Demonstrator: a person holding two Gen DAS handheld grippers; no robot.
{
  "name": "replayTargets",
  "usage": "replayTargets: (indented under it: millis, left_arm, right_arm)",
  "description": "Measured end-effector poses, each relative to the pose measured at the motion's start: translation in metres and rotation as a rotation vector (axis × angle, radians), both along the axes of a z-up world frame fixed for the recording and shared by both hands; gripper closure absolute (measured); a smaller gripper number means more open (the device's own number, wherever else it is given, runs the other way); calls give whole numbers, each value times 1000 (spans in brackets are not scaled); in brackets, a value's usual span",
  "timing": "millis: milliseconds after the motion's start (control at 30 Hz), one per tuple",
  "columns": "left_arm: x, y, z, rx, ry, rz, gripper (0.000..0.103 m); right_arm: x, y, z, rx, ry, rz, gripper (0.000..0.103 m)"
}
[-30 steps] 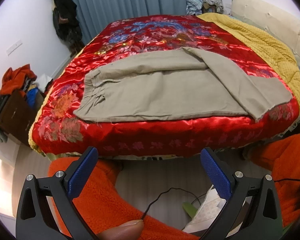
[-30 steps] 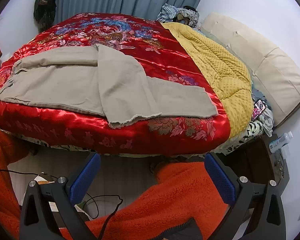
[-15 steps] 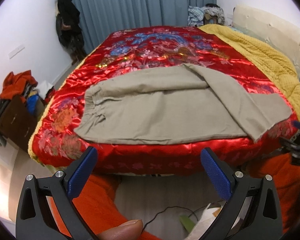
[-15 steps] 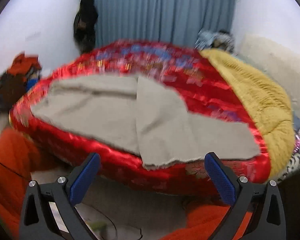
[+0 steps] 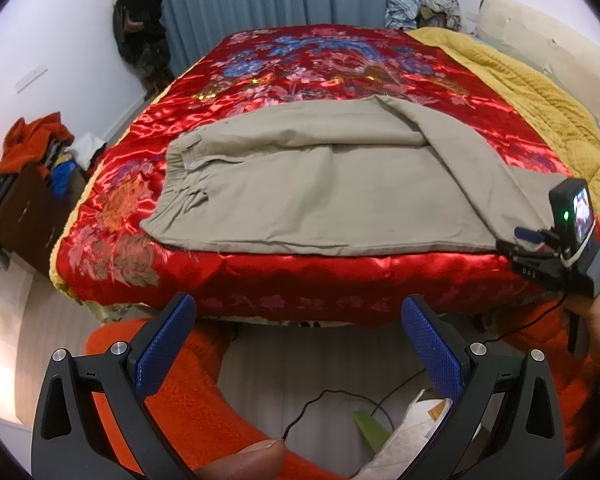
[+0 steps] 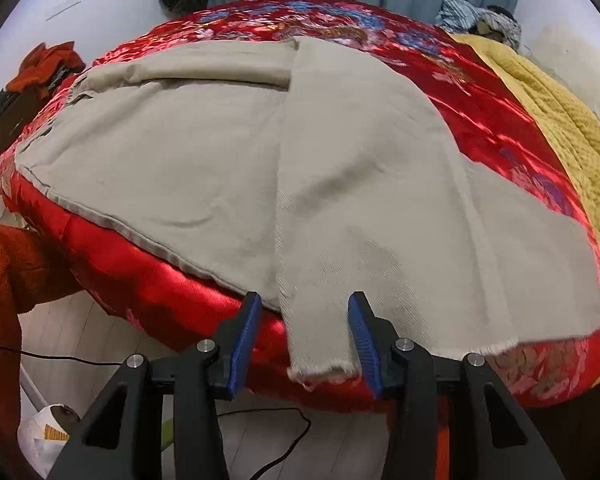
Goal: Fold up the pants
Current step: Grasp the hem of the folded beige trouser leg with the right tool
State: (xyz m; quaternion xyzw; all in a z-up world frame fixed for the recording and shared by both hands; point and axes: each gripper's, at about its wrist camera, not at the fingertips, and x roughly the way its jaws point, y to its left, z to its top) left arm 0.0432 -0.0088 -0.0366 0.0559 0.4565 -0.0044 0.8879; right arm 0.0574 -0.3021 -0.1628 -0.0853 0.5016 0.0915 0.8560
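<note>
Beige pants lie flat on the red quilt, waistband to the left, one leg laid slantwise over the other. In the right wrist view the pants fill the middle, and the frayed hem of the upper leg hangs over the bed's near edge. My right gripper straddles that hem; its jaws are closing, with a gap still showing beside the left pad. The left wrist view shows the right gripper at the bed's right front corner. My left gripper stands open and empty above the floor, short of the bed.
The red satin quilt covers the bed, with a yellow blanket and a cream headboard on the right. A dark cabinet piled with clothes stands left. Orange fleece, a cable and a paper bag lie below.
My right gripper has dropped and moved in to the upper leg's hem, and its jaws have narrowed around it. It has come into the left wrist view. The left gripper has stayed put.
</note>
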Motion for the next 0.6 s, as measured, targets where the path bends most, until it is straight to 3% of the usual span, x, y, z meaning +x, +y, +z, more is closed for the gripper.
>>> replayTargets:
  millis: [133, 233, 333, 500, 600]
  left_arm:
    - [1, -7, 3, 24, -7, -25, 0]
    - [0, -14, 10, 110, -40, -28, 0]
    - [0, -17, 15, 147, -53, -26, 0]
    - [2, -11, 14, 151, -40, -19, 0]
    - [4, -3, 6, 148, -16, 1, 0]
  right_arm:
    - [16, 0, -8, 6, 17, -38, 62]
    - [24, 2, -12, -30, 34, -50, 76]
    - [22, 4, -7, -56, 14, -39, 95]
    - [19, 3, 13, -56, -39, -56, 98]
    - [18, -5, 42, -71, -117, -69, 98]
